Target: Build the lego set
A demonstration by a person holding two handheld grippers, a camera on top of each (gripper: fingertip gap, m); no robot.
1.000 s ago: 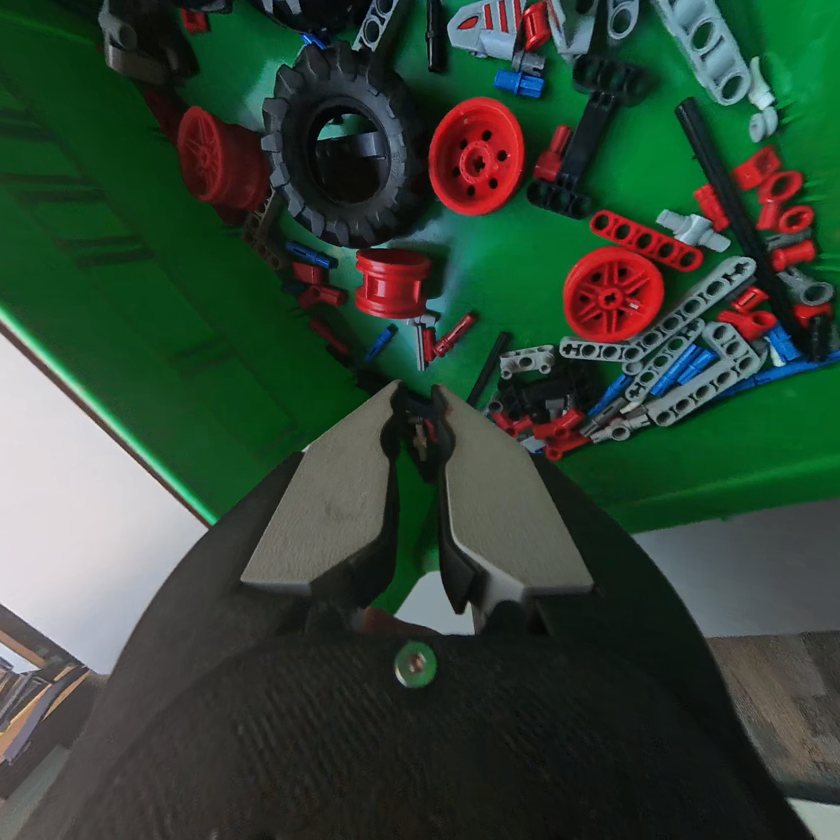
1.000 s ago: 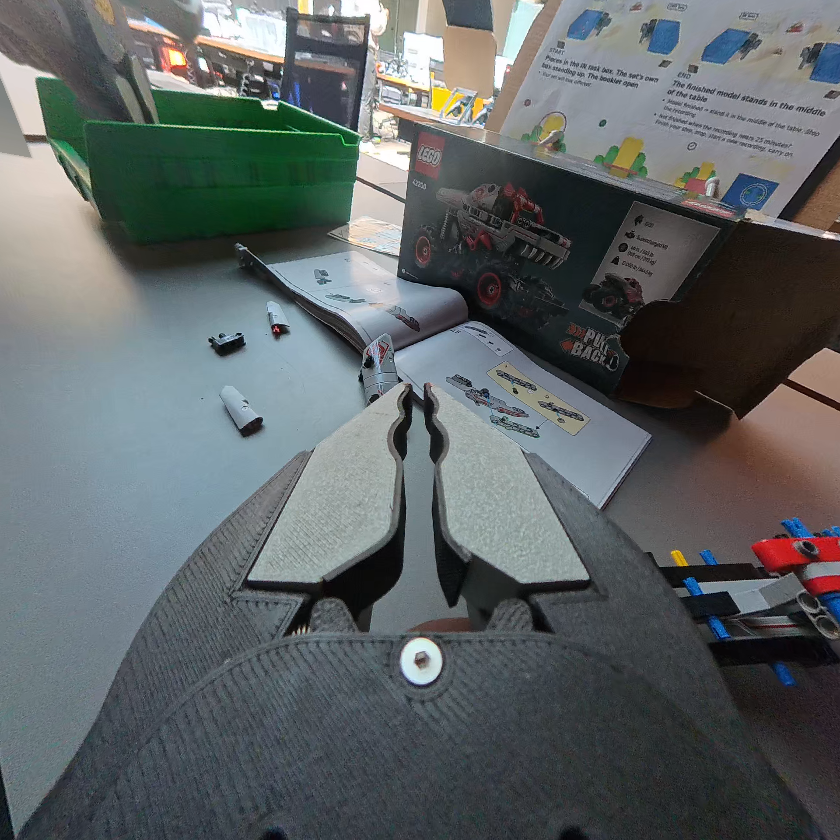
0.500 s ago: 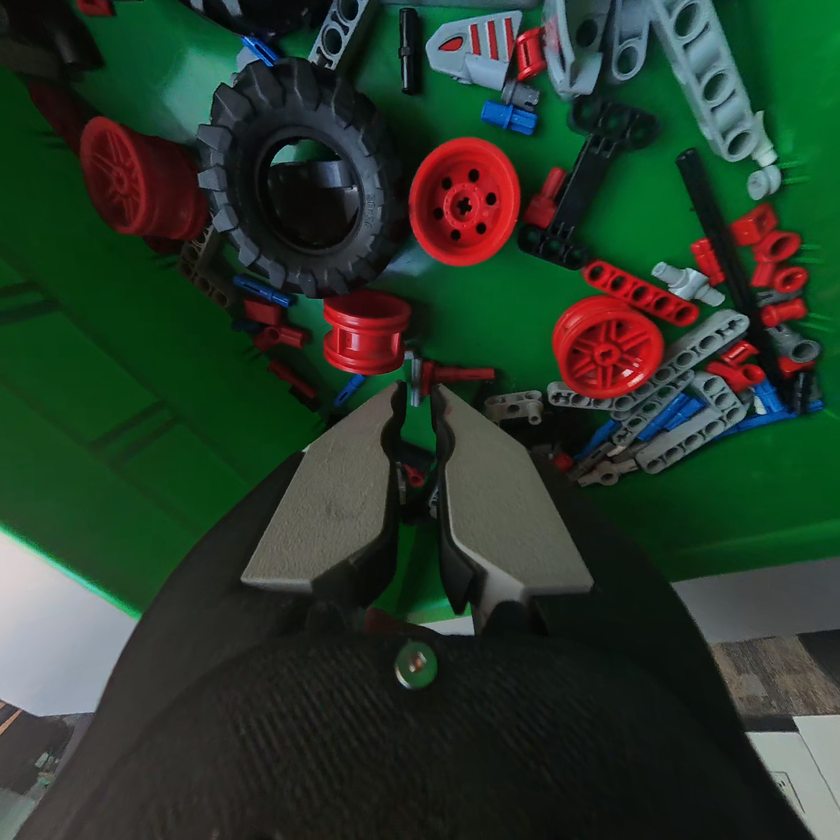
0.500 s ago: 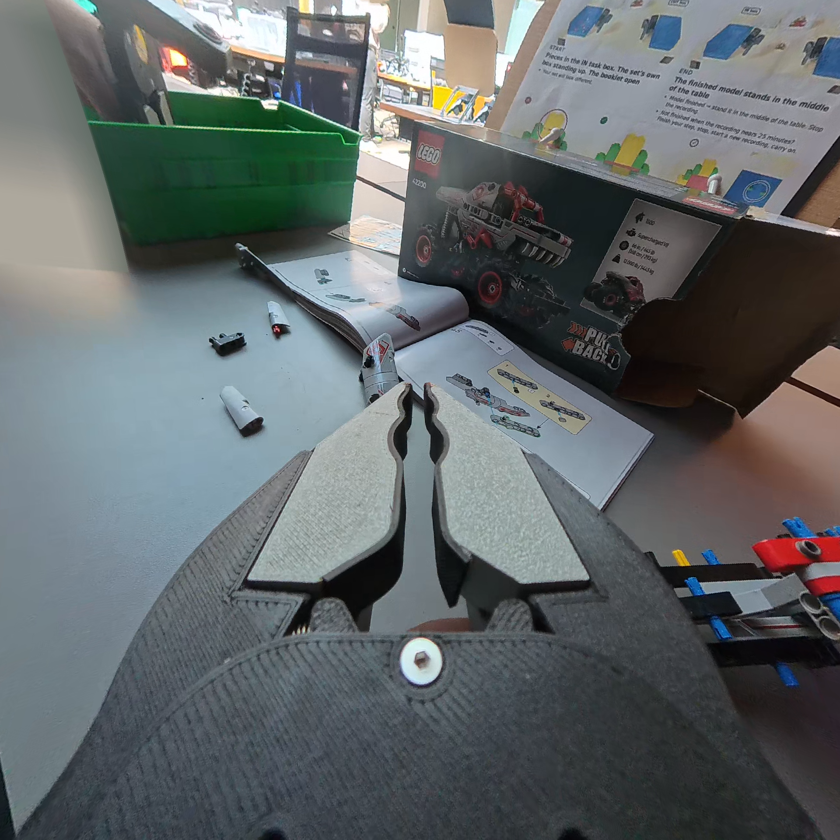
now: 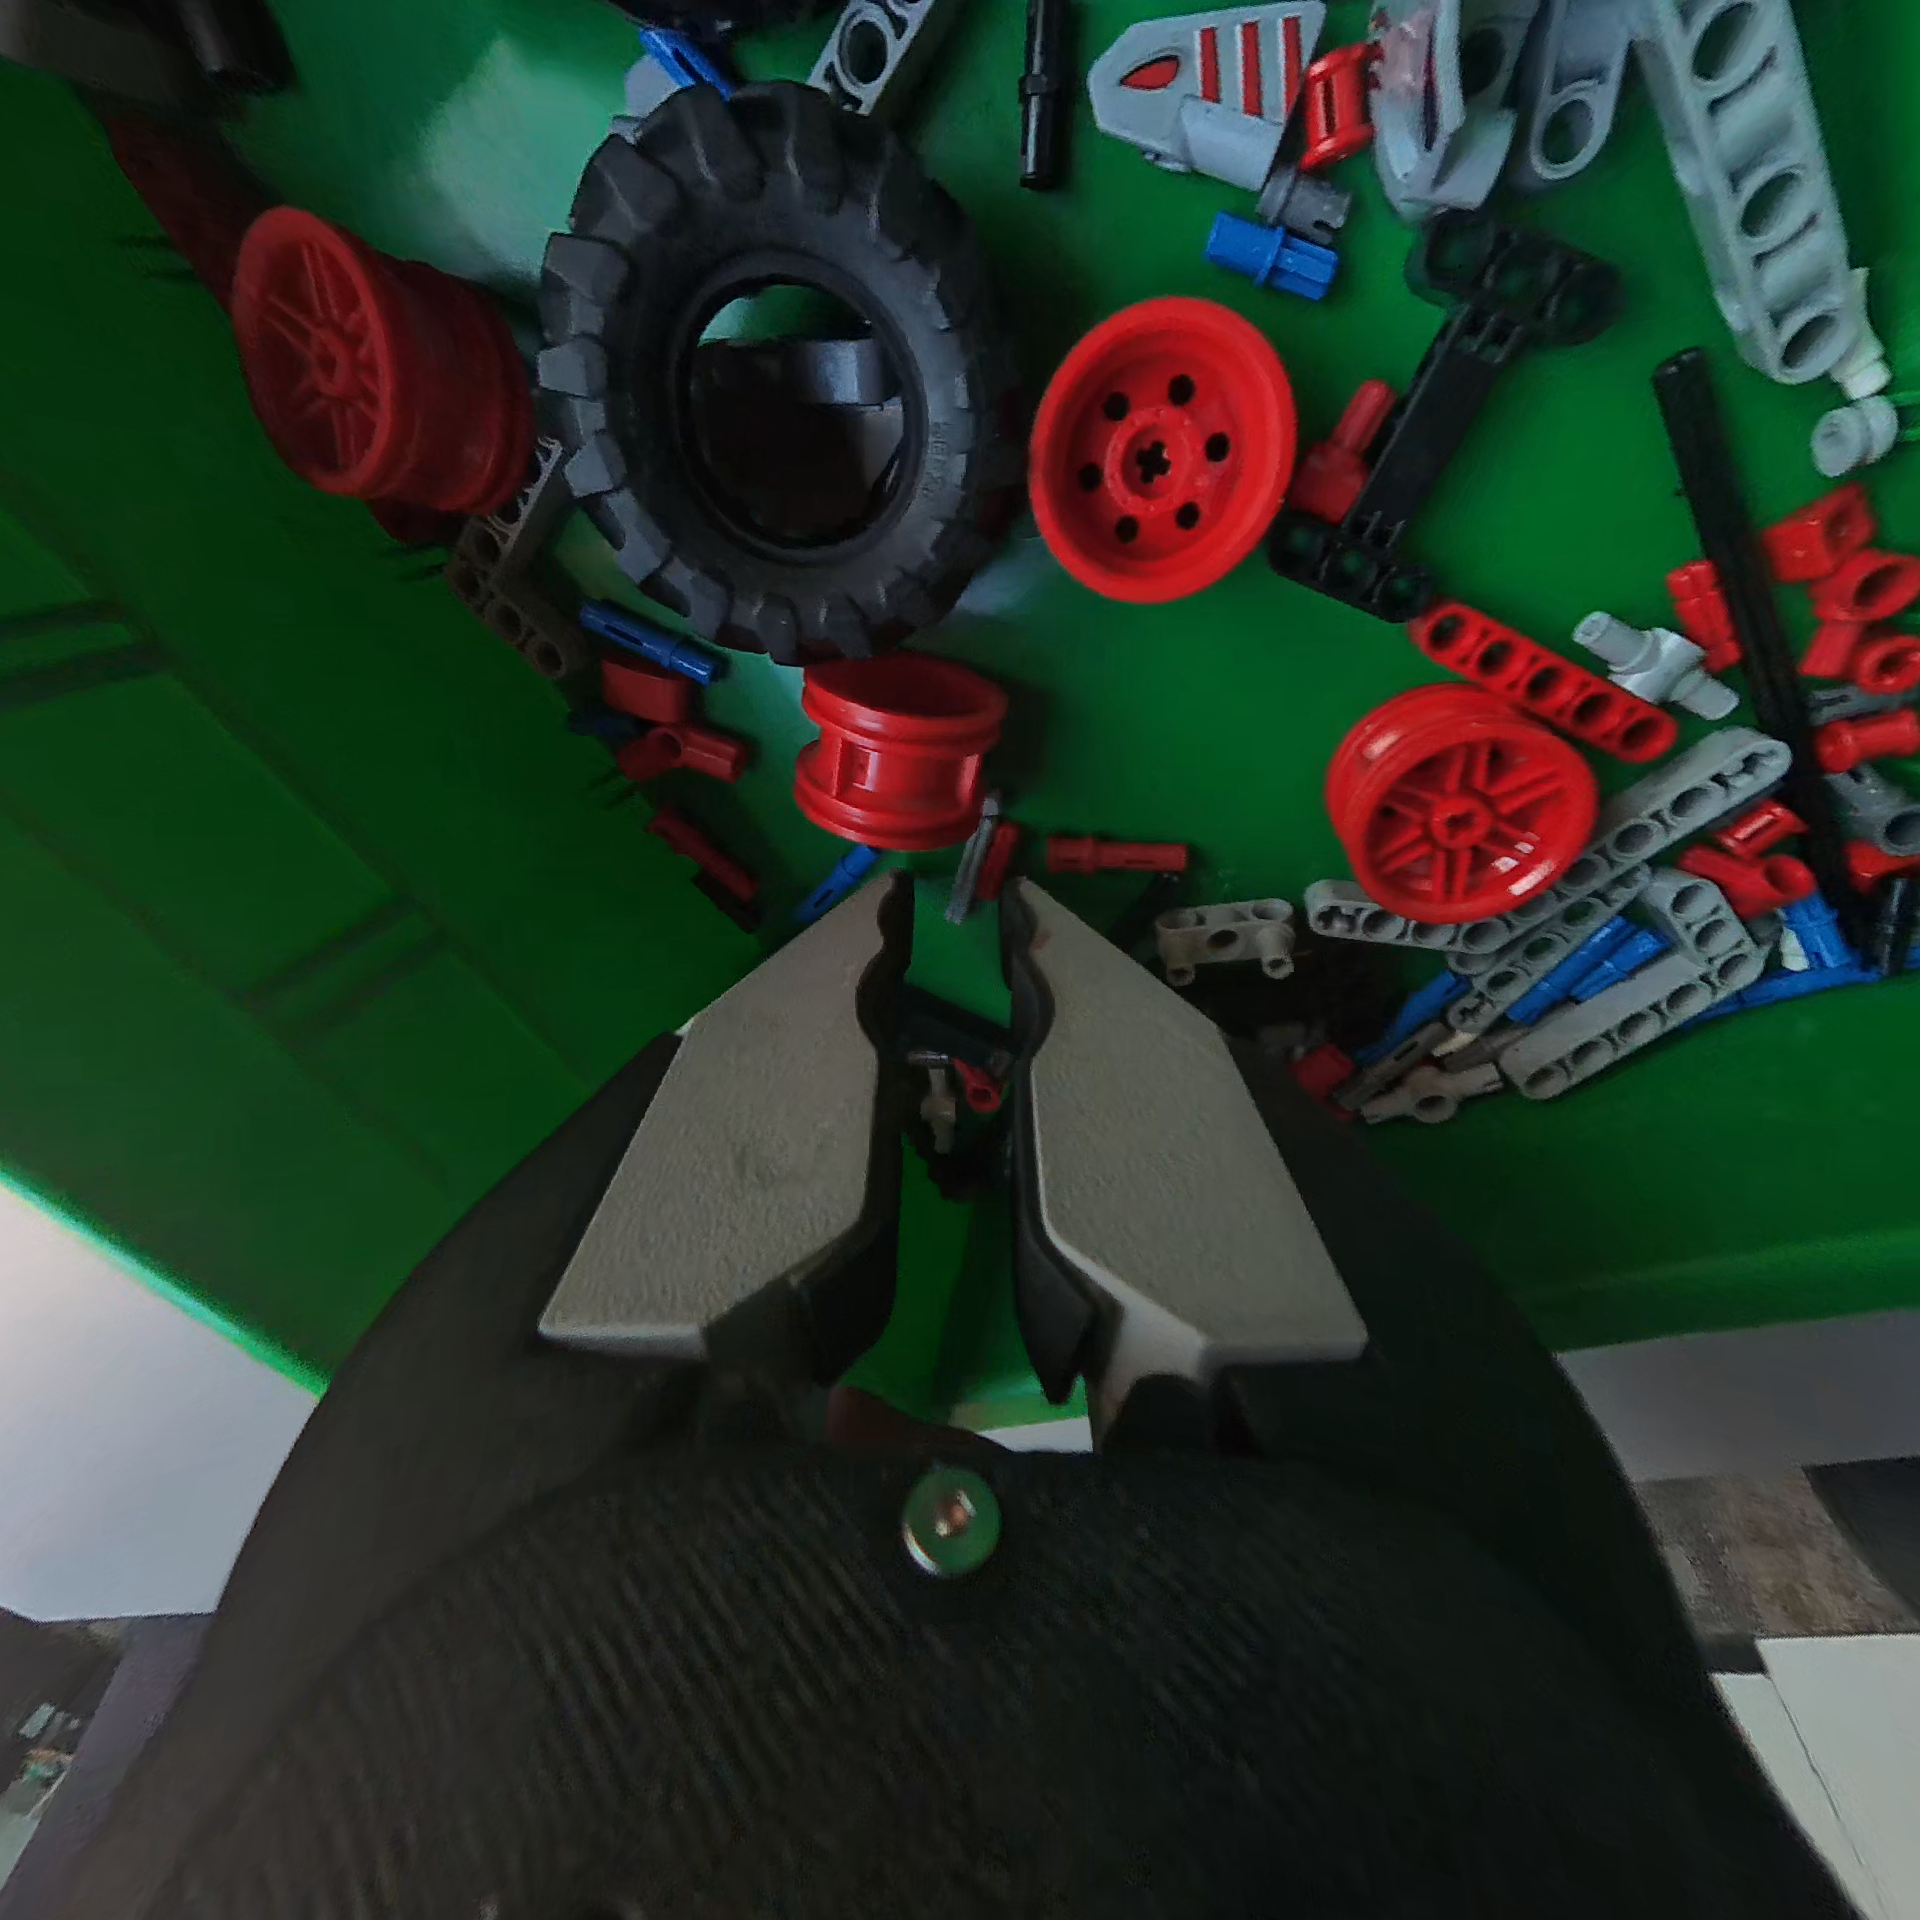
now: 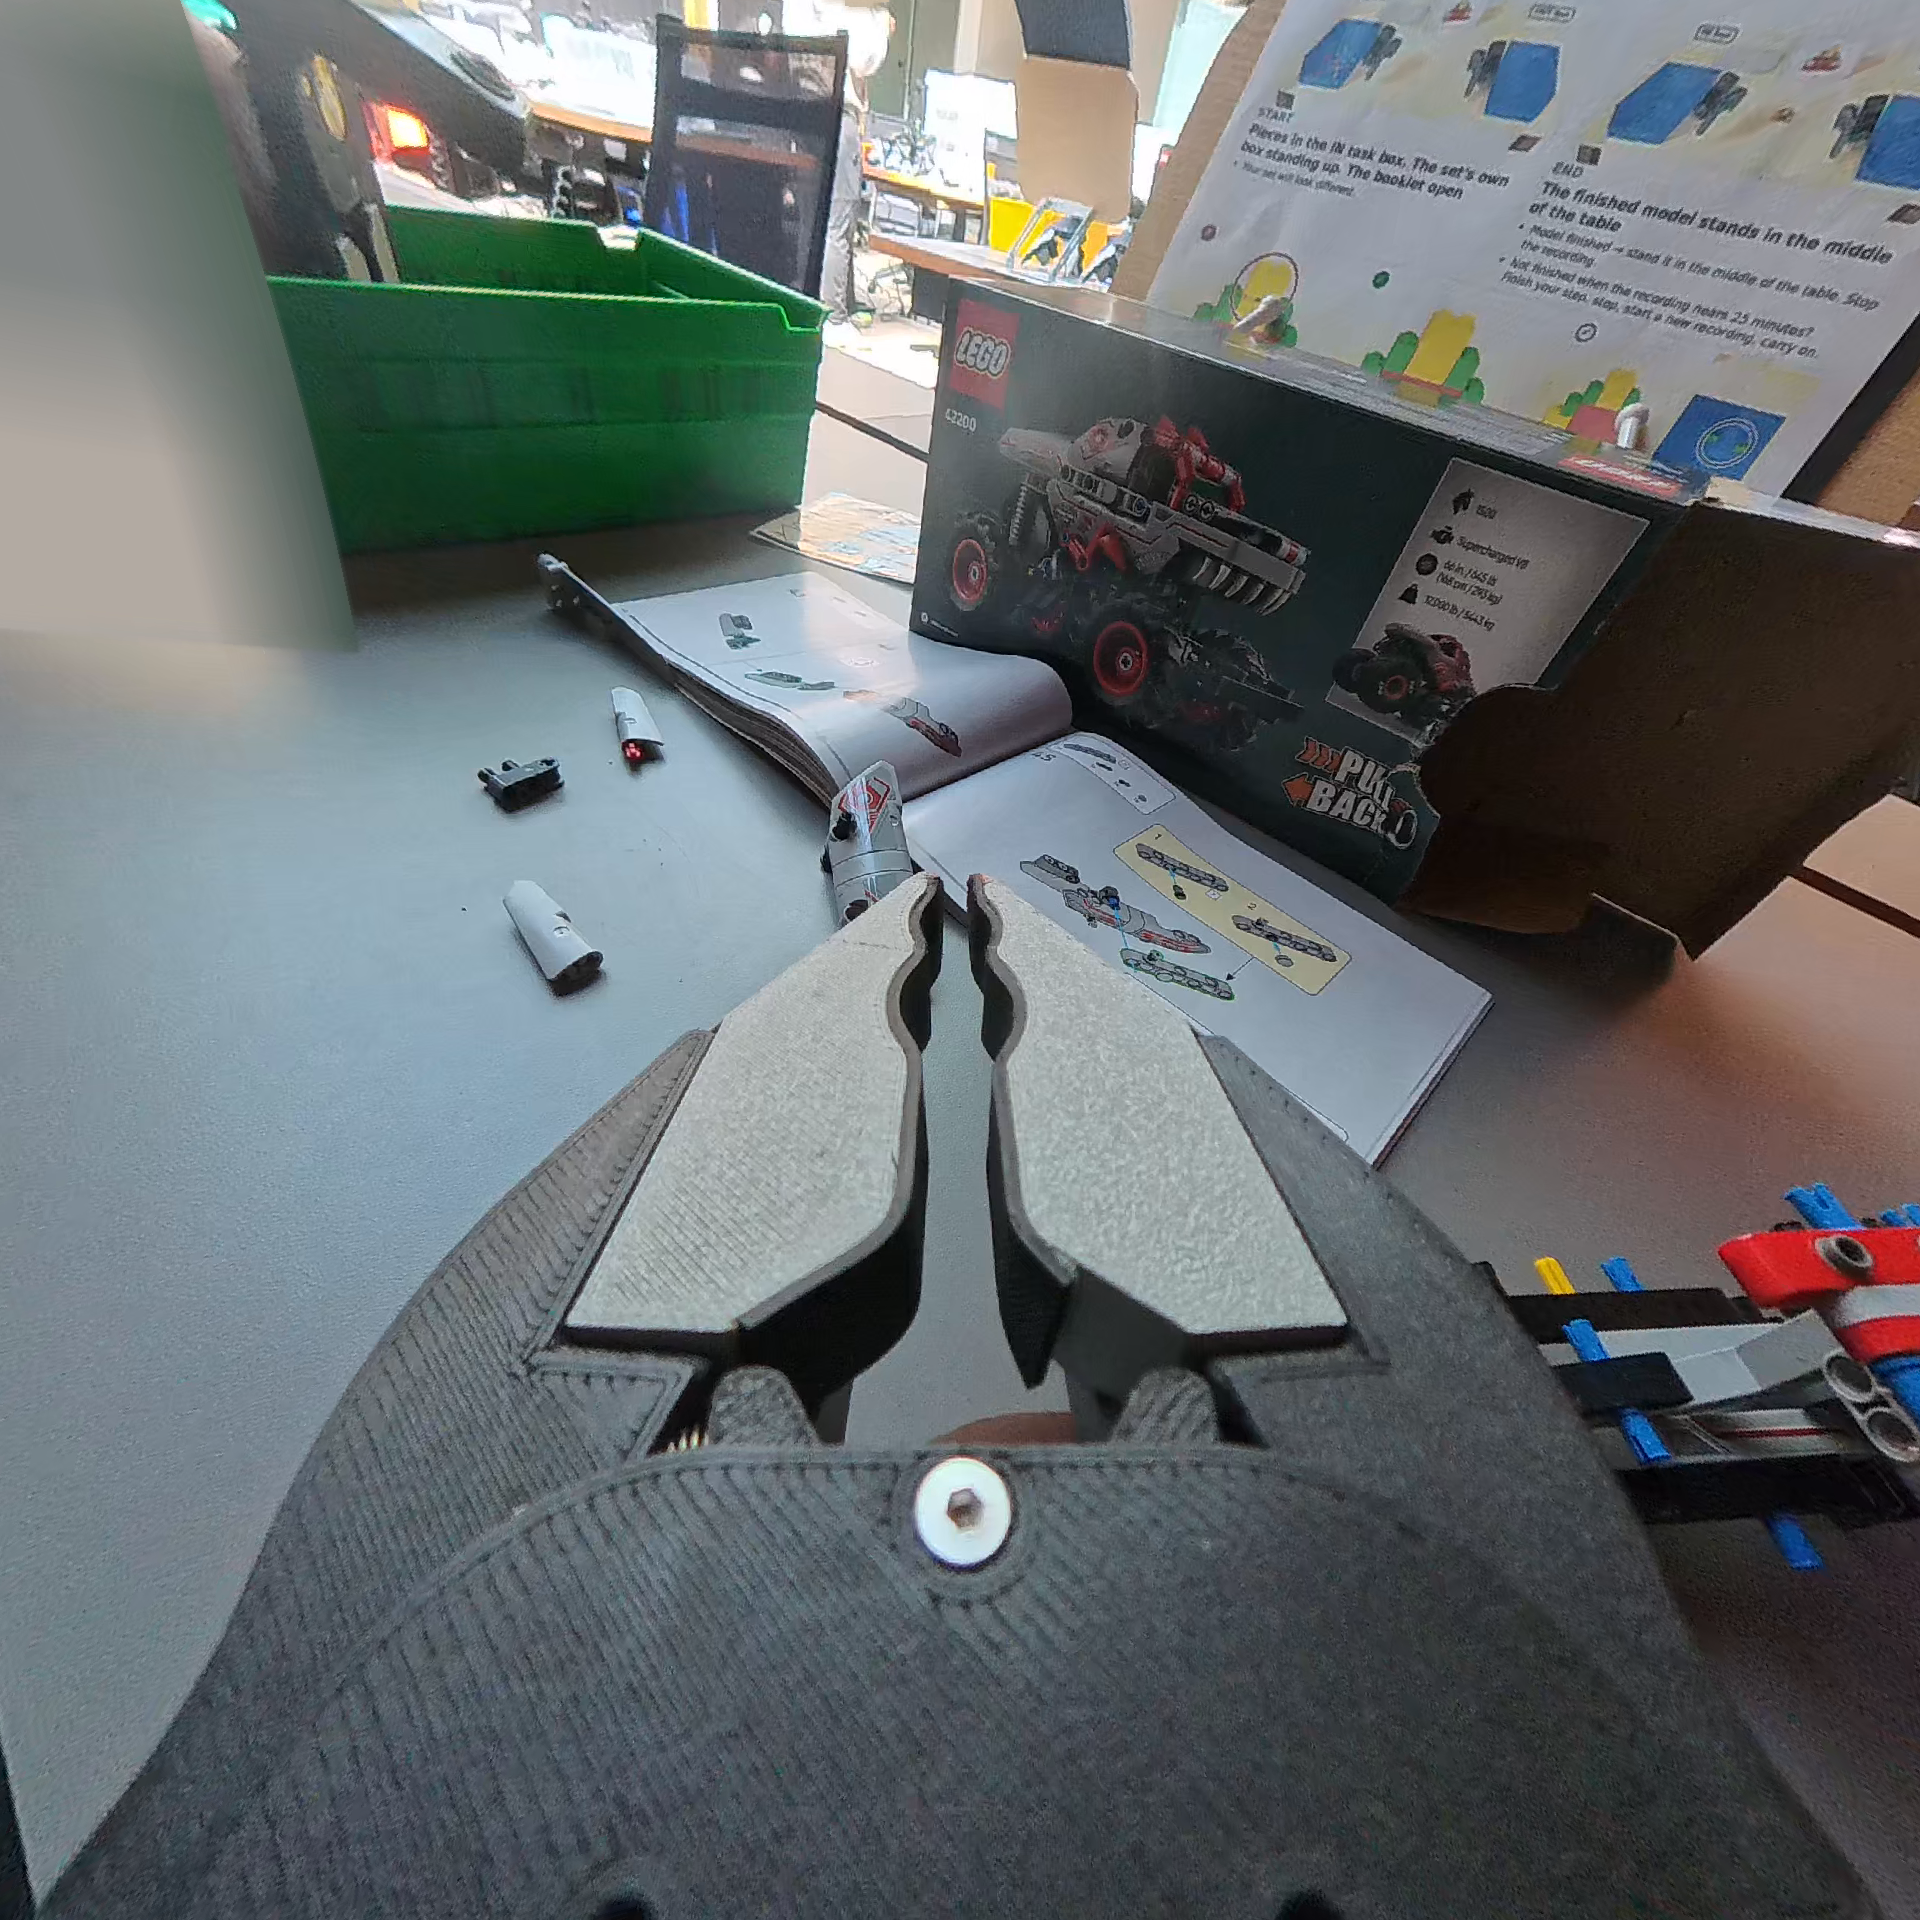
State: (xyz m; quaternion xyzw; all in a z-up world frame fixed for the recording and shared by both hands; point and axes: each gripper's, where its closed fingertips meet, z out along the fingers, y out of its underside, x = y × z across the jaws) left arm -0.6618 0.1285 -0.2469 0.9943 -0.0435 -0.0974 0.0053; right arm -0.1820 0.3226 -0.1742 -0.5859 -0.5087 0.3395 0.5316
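A: What did the left wrist view show that the right one didn't?

B: The inside of the green bin (image 5: 312,883): a black tyre (image 5: 774,364), red wheel hubs (image 5: 1164,447), grey beams (image 5: 1621,894) and small red pins (image 5: 1117,854) loose on its floor. The left gripper (image 5: 956,904) hung over them with its jaws released, a narrow gap between the tips, gripping nothing; a small grey-and-red piece (image 5: 982,868) lay just beyond the tips.

A: And the right view?

B: The grey surface (image 6: 260,1039), with the open instruction booklet (image 6: 1195,935), the set's box (image 6: 1299,582) behind it, a few loose pieces (image 6: 551,935) and the half-built model (image 6: 1766,1351) at the right edge. The bin showed only from outside (image 6: 540,416). The right gripper (image 6: 954,883) was empty, jaws nearly together, tips not quite touching.

A: Any change from a second before?

B: The left gripper had gone deeper into the bin and its jaws had parted a little; the right gripper had kept its place
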